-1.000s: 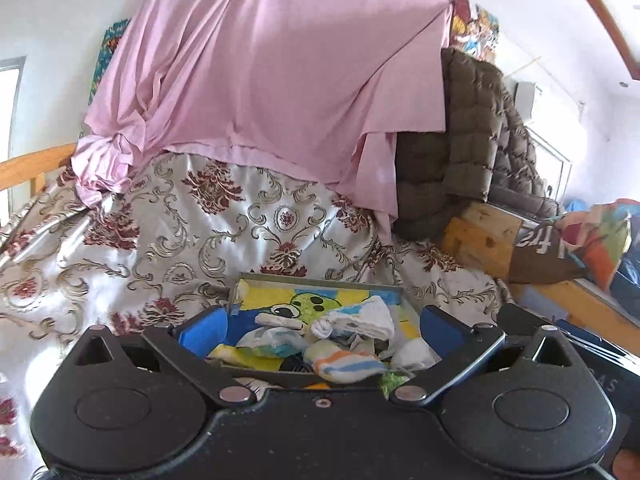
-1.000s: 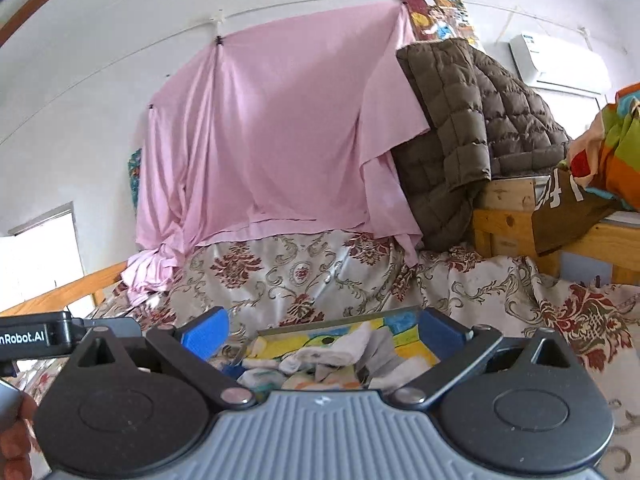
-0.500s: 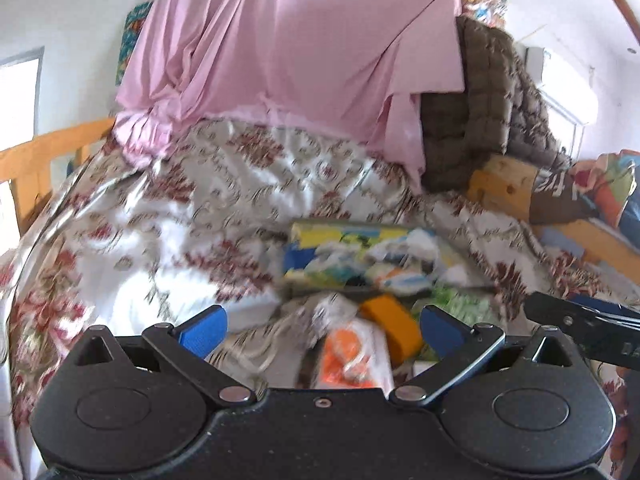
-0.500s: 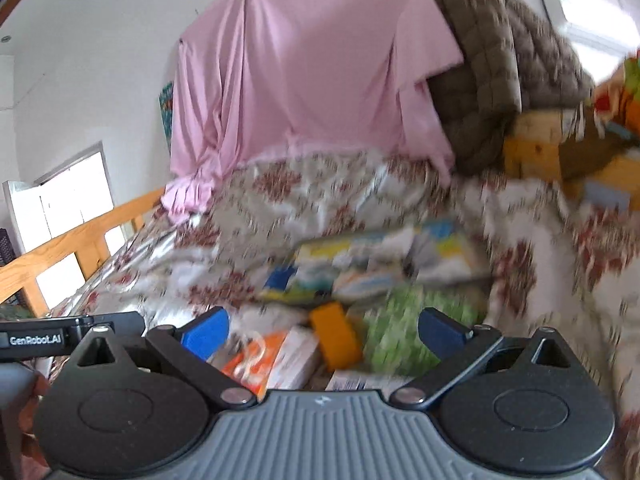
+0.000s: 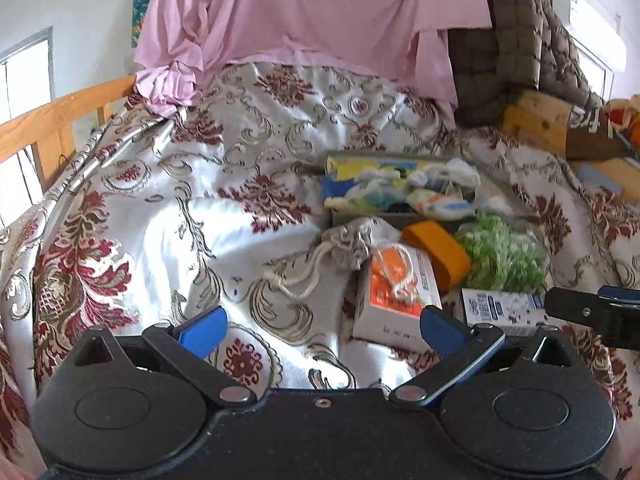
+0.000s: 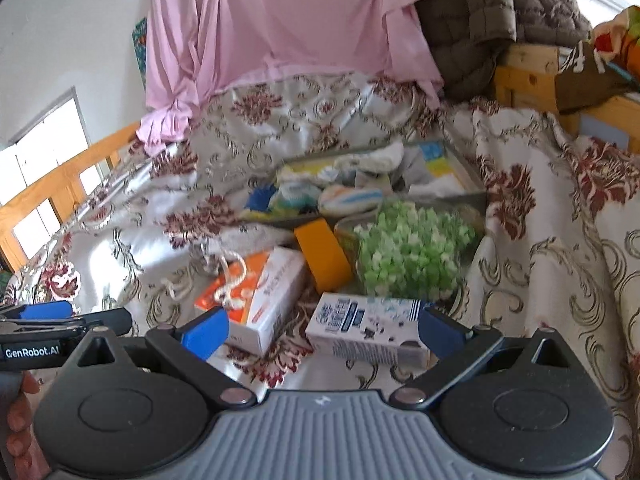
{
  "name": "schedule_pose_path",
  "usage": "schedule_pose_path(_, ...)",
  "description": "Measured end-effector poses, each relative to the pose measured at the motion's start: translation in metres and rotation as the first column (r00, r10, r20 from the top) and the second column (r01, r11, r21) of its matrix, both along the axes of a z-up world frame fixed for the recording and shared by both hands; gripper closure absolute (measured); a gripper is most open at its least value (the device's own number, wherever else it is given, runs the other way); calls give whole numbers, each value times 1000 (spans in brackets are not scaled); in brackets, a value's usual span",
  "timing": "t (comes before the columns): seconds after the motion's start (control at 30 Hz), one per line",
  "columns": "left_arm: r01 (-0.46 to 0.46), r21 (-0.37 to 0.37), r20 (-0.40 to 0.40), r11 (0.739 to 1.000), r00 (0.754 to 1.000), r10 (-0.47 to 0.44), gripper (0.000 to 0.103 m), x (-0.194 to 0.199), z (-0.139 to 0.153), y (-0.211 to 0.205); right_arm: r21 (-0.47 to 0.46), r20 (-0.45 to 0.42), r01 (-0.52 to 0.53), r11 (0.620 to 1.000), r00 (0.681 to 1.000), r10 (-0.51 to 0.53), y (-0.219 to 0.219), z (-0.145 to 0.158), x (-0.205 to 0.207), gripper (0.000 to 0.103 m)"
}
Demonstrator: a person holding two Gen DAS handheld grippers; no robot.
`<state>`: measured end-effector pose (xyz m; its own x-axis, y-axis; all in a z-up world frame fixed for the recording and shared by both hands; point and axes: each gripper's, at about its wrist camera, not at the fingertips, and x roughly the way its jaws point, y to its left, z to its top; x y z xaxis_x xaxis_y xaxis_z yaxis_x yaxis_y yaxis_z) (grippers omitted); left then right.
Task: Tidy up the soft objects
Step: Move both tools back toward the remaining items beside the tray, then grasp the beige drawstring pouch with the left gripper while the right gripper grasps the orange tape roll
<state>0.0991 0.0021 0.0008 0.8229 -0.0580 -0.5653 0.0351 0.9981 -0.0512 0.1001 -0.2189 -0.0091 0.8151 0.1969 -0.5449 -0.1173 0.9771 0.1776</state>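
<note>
A shallow box [image 5: 360,166] [image 6: 474,182] with a cartoon-print bottom holds several rolled socks [image 5: 436,200] [image 6: 352,198] on the floral bedspread. In front of it lie a grey drawstring pouch [image 5: 352,240], an orange-and-white carton [image 5: 396,292] [image 6: 260,288], an orange sponge block [image 5: 438,252] [image 6: 324,256], a green fluffy bundle [image 5: 504,252] [image 6: 412,252] and a blue-and-white carton [image 5: 500,308] [image 6: 368,328]. My left gripper [image 5: 322,326] is open, hovering before the orange carton. My right gripper [image 6: 324,328] is open just short of the blue-and-white carton. Neither holds anything.
The floral bedspread [image 5: 168,216] covers the bed. A pink sheet [image 5: 304,12] and a brown quilted jacket [image 5: 516,40] hang at the back. A wooden rail [image 5: 52,120] runs on the left and wooden furniture [image 6: 532,76] stands at the right. A hand [image 6: 18,420] holds the left gripper.
Both grippers have pulled back from the sock box and tilted down, bringing the pouch, cartons, sponge and green bundle into view. Both stay open.
</note>
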Motion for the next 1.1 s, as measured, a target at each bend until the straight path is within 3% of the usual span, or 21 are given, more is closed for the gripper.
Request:
schedule_pose_path(0.4, -48, 71, -42, 996, 998, 51, 1, 11, -11, -6, -18, -52, -46, 999, 998, 45, 11, -7, 10, 0)
schedule_pose_path(0.57, -52, 58, -54, 997, 997, 55, 1, 15, -12, -5, -10, -58, -52, 999, 997, 51, 13, -9, 15, 0)
schedule_pose_path(0.8, -76, 10, -66, 997, 995, 76, 1, 22, -12, -1, 73, -66, -53, 996, 996, 58, 8, -10, 22, 0)
schedule_pose_path(1.1, -99, -12, 21, 995, 995, 100, 1, 60, -12, -2, 152, -29, -45, 987, 998, 49, 9, -12, 48, 0)
